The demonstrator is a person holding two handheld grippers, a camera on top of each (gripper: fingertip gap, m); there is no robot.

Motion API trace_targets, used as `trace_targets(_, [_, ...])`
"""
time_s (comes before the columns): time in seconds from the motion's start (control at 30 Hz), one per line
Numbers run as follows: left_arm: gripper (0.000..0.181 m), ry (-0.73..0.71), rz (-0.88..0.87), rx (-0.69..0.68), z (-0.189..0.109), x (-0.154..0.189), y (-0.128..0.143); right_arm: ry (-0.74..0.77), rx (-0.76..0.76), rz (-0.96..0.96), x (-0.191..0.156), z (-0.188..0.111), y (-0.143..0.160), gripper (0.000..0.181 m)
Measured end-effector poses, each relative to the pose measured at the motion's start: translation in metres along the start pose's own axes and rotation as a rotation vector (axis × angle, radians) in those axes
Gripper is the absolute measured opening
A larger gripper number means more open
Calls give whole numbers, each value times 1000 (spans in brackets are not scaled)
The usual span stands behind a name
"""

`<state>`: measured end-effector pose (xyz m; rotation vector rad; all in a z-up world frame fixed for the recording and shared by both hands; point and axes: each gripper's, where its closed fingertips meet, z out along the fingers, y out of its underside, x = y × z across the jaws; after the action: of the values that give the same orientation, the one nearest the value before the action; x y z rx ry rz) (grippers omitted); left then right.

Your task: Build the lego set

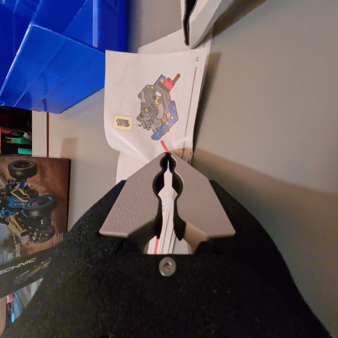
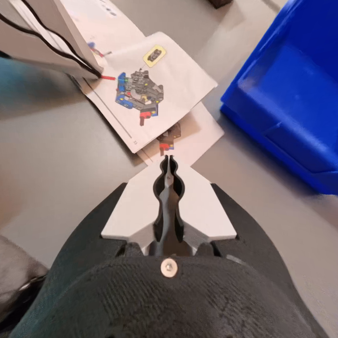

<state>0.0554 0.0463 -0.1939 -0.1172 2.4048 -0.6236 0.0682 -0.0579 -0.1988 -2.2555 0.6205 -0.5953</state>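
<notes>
Seemingly both closed, left tool [image 1: 167, 154] pinching the instruction booklet [image 1: 155, 95] page, right tool [image 2: 169, 156] empty above it.

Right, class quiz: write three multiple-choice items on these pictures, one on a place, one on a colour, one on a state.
1. In the right wrist view, where does the bin lie from the booklet? A right B left C on it
2. The bin's colour? A red B blue C green
3. The booklet is: A shut B open C boxed

Key: A, the bin sits at the right edge, beside the booklet; B, its walls are blue; B, a page with a build drawing shows.
</notes>
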Motion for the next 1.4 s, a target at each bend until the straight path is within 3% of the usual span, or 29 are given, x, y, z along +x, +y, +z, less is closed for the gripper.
trace_targets(0.17, [0,4,-51,22,0,0,2,-83,2,143,10,1,-12,9])
trace_targets(0.3, [0,0,-68,27,0,1,4,-181,-92,175,2,16,-13,19])
trace_targets(0.53, [0,-24,-113,50,-3,-2,7,-514,54,459,-24,13,-50,12])
trace_targets(0.7, [2,-49,-127,68,-5,-5,5,-526,31,405,-36,23,-45,0])
trace_targets(0.93, [3,-78,-117,74,-8,-6,-4,-461,25,329,-38,33,-46,0])
trace_targets(1.4, [16,-43,-68,182,-8,12,-64,-408,3,261,-39,35,-42,0])
